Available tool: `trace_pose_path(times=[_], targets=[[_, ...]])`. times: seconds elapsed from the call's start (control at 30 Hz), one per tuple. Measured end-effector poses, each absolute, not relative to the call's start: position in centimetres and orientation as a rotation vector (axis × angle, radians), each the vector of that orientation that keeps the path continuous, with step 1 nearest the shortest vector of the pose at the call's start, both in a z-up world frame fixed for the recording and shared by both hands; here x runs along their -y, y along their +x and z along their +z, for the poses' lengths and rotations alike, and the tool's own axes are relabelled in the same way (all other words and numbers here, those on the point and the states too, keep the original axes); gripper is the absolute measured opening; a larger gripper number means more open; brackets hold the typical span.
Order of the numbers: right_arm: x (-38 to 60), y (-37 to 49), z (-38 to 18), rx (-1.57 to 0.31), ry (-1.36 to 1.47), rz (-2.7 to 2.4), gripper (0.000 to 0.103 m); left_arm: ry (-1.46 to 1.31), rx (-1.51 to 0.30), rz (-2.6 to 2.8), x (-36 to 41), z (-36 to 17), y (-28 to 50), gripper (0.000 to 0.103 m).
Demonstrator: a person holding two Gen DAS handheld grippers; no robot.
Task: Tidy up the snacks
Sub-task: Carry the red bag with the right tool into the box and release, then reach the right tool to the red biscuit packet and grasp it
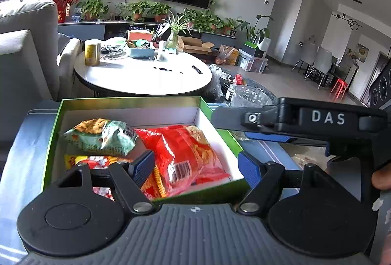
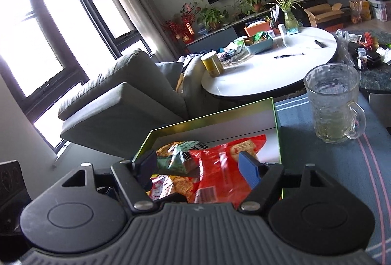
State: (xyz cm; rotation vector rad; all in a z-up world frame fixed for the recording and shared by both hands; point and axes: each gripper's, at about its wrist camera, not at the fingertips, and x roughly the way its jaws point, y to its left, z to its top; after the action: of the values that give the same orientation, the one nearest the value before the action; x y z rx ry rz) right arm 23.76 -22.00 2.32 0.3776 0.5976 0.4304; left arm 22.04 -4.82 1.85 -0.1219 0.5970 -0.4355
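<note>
- Living-room clutter lies behind; the green-rimmed cardboard box (image 1: 127, 103) sits on a blue striped cloth-covered table (image 2: 330, 167).
- Inside, a red plastic snack bag (image 1: 188, 152) lies at centre, with a green-and-orange snack packet (image 1: 102, 135) at its 9 o'clock.
- Left hand-held gripper (image 1: 198, 167): jaws apart, empty.
- Right hand-held gripper (image 2: 200, 167): jaws apart over the bag, apparently gripping nothing.
- Risk: a careless sweep toward 2 o'clock could topple the clear glass mug (image 2: 334, 103).
- Readable: "DAS" on the right tool; packet print is blurred.

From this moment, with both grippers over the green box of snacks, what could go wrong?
1. The glass mug stands close beside the green box; a sideways swing of the right gripper might knock it over.
2. The left gripper and the right one hover close together, so they could collide.
3. The green snack bag lies loosely on top and may slide.
</note>
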Motion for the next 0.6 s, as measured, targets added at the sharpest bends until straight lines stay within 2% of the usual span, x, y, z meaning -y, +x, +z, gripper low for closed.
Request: trace_pose_path(times=[0.6], targets=[[21.1,17.4,0.6,-0.663,0.421,0.440,0.058,-0.179,-0.674,-0.413,0.5,-0.5,14.4,0.073]])
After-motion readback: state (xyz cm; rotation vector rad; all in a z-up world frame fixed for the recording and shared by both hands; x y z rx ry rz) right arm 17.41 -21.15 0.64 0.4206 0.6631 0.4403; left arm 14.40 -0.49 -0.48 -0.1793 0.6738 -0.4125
